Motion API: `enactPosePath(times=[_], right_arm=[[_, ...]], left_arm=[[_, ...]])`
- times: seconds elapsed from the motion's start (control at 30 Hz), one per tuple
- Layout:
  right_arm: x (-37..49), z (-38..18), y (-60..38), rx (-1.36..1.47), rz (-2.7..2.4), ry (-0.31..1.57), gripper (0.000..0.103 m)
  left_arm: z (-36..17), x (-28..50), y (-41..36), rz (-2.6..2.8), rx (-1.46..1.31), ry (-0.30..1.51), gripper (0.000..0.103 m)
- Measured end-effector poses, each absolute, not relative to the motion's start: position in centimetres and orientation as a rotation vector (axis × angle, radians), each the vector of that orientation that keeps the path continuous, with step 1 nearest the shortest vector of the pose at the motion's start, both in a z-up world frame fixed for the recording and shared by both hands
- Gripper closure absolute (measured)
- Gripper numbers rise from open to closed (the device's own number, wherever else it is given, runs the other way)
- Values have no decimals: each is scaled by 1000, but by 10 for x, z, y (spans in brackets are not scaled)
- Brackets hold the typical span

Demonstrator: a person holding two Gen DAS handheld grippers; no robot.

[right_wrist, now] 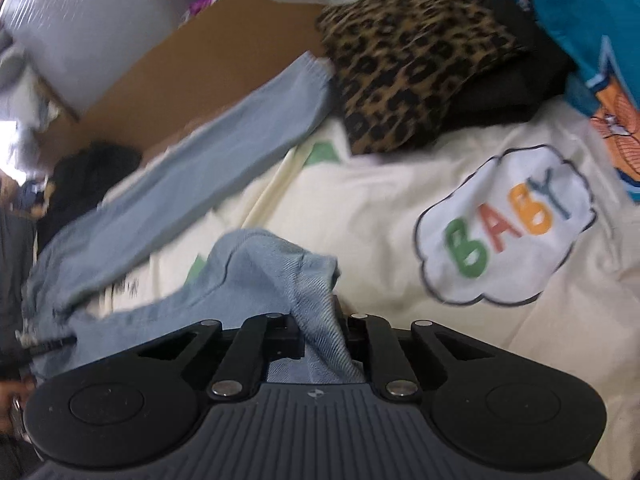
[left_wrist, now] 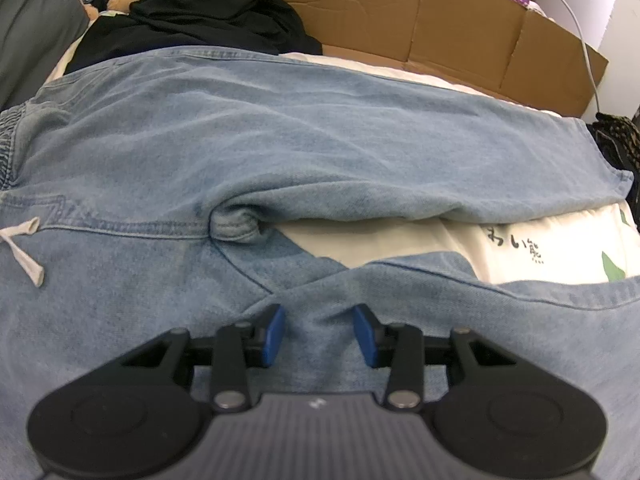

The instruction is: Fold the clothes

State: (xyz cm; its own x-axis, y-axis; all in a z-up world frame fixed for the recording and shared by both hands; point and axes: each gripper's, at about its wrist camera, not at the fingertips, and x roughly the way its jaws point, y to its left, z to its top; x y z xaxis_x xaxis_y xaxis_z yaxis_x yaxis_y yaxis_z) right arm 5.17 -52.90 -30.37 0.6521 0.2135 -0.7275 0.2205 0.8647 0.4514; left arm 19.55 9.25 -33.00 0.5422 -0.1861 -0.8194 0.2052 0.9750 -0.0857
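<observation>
Denim, pale blue: the jeans (left_wrist: 280,128) lie spread across a cream bedsheet (left_wrist: 540,240), waistband and white drawstring (left_wrist: 24,248) at the left of the left wrist view, the two legs running away to the right with a wedge of sheet showing between them. Behind them sit a black garment (left_wrist: 200,12) and a cardboard wall (left_wrist: 440,20).

Left gripper (left_wrist: 320,332): jaws partly apart, blue pads (left_wrist: 274,332) resting over the near leg close to the crotch seam; nothing is pinched, though cloth lies beneath the gap.

Right gripper (right_wrist: 320,320): jaws drawn together on a bunched fold of the near leg's hem (right_wrist: 280,264), which rises in a peak above the fingers. The far leg (right_wrist: 200,160) lies flat beyond it, ending near a leopard-print garment (right_wrist: 408,60) and a teal one (right_wrist: 580,20). The right view is motion-blurred.

Handling, as judged: the cloth is soft yet fairly heavy, holds a crease, and sags under its own weight when lifted by one point. It is not slippery or fragile. Firm holds are the thick stitched edges: hem, side seam, waistband. A pinch at the hem with the other claw pinning the crotch should let the leg swing over without dragging the rest.
</observation>
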Motion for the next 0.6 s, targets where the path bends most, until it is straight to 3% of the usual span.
enactPosePath(times=[0.37,0.6], right_arm=[[52,-297,-546,573,-56,815,99],[45,-336,-563,593,-194,996,98]], left_arm=[[-329,195,92,-231,26,966,60],[-329,198,91,-229,22,965,60]])
